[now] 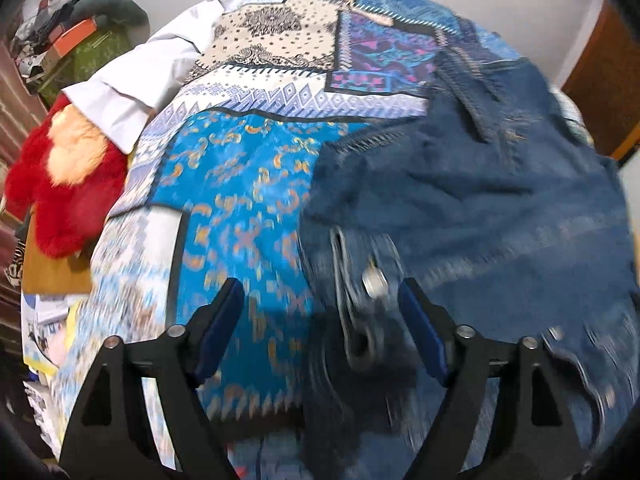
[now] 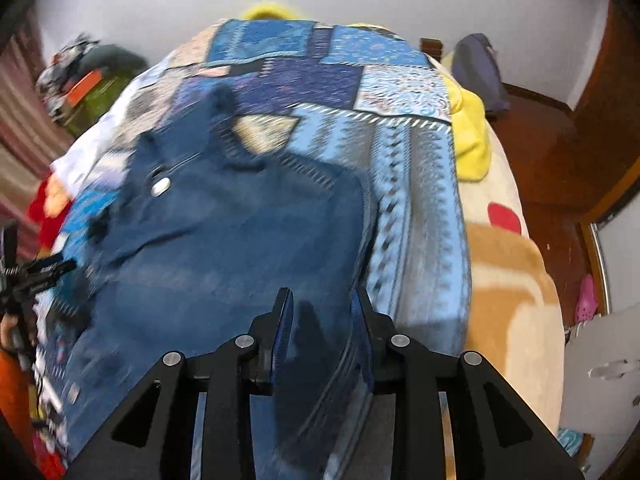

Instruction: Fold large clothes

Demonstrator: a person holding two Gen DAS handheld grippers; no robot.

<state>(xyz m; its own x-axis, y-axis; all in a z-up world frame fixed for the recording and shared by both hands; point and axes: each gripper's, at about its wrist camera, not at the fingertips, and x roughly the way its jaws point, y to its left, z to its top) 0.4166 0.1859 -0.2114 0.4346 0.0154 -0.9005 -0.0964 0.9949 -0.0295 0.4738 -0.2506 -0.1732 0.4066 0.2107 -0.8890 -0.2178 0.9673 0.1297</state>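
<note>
On the bed's blue patchwork quilt [image 1: 248, 184], heavy, limp blue denim jeans [image 2: 240, 240] want waistband grips: left gripper [image 1: 320, 312] jaws wide, empty; right gripper [image 2: 322, 312] jaws narrowed, hold unclear.

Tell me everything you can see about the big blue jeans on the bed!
The blue denim jeans look thick and faded, with stitched seams, belt loops and a shiny metal button at the waist. They lie crumpled, not yet folded, on the patchwork bedspread. The waist end is near the grippers. The right gripper has denim between its narrow jaws and seems to pinch it. The left gripper stands wide around the waistband.
</note>
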